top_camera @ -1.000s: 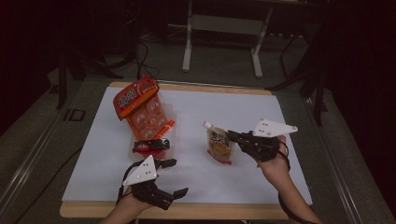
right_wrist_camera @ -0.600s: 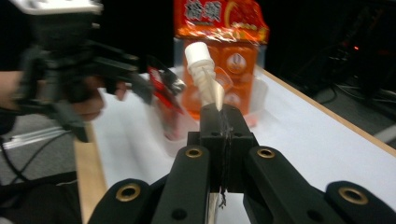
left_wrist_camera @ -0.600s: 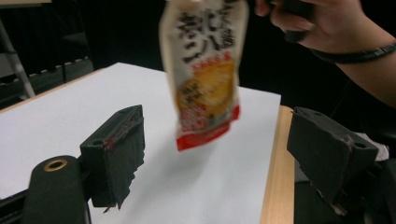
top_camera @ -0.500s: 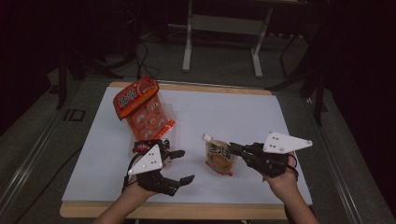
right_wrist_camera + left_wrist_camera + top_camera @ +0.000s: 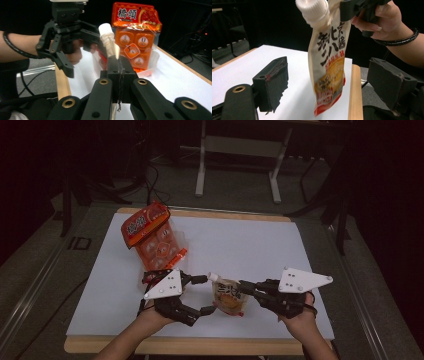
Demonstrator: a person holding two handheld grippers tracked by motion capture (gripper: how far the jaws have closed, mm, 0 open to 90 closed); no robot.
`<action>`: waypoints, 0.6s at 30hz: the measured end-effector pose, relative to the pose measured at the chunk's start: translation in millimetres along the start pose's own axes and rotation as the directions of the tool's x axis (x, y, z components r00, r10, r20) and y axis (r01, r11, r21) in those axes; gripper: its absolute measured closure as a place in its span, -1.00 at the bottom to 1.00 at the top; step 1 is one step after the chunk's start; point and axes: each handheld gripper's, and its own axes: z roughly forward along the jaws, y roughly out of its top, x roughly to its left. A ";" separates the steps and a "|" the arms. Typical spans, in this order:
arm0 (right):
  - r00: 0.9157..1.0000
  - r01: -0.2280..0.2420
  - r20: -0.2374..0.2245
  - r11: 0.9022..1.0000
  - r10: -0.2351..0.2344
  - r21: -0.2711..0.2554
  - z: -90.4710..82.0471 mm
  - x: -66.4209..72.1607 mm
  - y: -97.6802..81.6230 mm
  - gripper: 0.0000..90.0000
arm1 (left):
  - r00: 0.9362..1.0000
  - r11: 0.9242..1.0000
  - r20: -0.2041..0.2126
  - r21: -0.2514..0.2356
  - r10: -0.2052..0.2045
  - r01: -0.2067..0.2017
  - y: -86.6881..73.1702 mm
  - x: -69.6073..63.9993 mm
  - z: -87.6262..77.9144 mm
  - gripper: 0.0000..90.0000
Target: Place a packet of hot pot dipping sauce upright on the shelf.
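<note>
**Spouted pouch held upright between 2 sets of tongs**

A person works at a white tabletop [image 5: 260, 245] with 2 hand-held tongs. The right tongs [image 5: 248, 287] are clamped together on the upper edge of a cream and orange spouted pouch [image 5: 229, 296], just beside its white screw cap [image 5: 312, 9]. In the right gripper view the 2 black jaws meet flat against each other with the thin pouch edge pinched between them, and the cap rises just above the jaws.

The pouch hangs near the front edge of the tabletop, between the 2 hands. Its long axis runs close to vertical, cap end up and red bottom edge down, with a slight tilt. In the left gripper view its printed face, with black characters and a food picture, looks toward the left tongs.

The left tongs [image 5: 205, 295] are spread wide apart, 1 jaw on each side of the pouch and neither touching it.

Farther back on the tabletop, toward the left, an orange snack pack [image 5: 151, 232] of small sealed cups lies well apart from the pouch.
</note>
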 end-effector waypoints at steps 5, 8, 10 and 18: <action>1.000 0.006 -0.010 1.000 -0.006 -0.002 1.5 2.6 1.0 0.99 | 1.000 1.000 -0.009 -0.013 -0.011 0.011 2.3 3.7 4.4 -0.45; 1.000 0.005 -0.016 1.000 -0.005 0.000 3.0 3.4 0.0 0.99 | 1.000 1.000 -0.004 -0.023 -0.012 0.012 5.6 5.6 4.6 -0.32; 1.000 0.003 -0.021 1.000 -0.003 0.002 4.7 4.5 -1.3 0.99 | 0.999 0.999 0.024 -0.035 -0.023 0.024 8.1 7.4 6.2 -0.16; 0.999 0.001 -0.034 1.000 -0.001 -0.006 8.2 4.6 -1.2 0.99 | 0.997 0.998 0.071 -0.051 -0.029 0.033 10.8 11.8 10.0 0.31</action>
